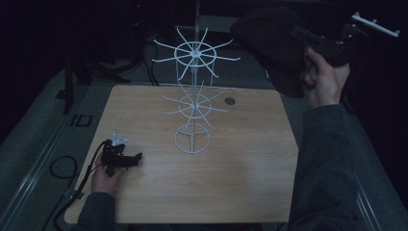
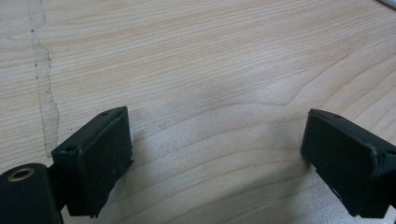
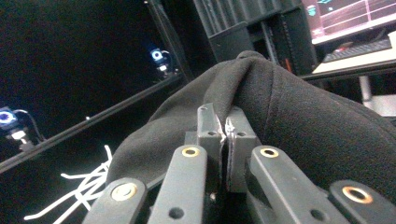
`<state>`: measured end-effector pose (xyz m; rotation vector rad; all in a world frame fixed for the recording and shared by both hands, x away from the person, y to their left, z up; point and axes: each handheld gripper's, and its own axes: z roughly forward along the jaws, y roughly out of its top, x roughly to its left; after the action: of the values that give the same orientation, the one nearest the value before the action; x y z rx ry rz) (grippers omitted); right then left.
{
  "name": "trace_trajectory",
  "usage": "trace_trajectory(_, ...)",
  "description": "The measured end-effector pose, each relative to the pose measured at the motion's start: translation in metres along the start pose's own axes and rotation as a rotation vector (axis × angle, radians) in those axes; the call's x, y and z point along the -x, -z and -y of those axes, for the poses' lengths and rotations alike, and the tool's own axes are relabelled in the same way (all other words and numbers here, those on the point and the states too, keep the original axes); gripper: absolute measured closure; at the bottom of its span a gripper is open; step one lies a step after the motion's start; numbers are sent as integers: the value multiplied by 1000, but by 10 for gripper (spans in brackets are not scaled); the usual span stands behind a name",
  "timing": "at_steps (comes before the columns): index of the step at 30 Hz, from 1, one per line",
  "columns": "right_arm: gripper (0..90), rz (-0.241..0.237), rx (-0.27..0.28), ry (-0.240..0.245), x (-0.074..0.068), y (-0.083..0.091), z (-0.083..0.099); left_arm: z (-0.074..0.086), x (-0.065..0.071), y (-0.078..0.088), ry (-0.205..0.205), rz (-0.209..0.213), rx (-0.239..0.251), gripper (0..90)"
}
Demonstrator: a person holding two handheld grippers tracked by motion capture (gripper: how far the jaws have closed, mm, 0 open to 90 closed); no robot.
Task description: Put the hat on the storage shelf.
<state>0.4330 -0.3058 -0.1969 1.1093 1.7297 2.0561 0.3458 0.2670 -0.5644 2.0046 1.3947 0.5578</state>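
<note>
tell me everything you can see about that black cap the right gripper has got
The black cap looks like soft, dark cloth, with a rounded crown and a seam running down it. It hangs in the air past the table's far right corner, above the floor, beside the white wire rack but apart from it. The right gripper is shut on a pinched fold of its fabric, which bunches up at the jaws. Its brim is hard to make out in the dim light.
</note>
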Motion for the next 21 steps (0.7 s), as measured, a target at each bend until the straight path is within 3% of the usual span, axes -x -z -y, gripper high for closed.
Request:
trace_trajectory(12, 872, -84, -2, 2, -8, -7, 6, 0, 0, 0, 0, 0, -1, 96)
trace_trajectory(21, 872, -121, -39, -17, -1, -17, 22, 0, 0, 0, 0, -1, 1, 96)
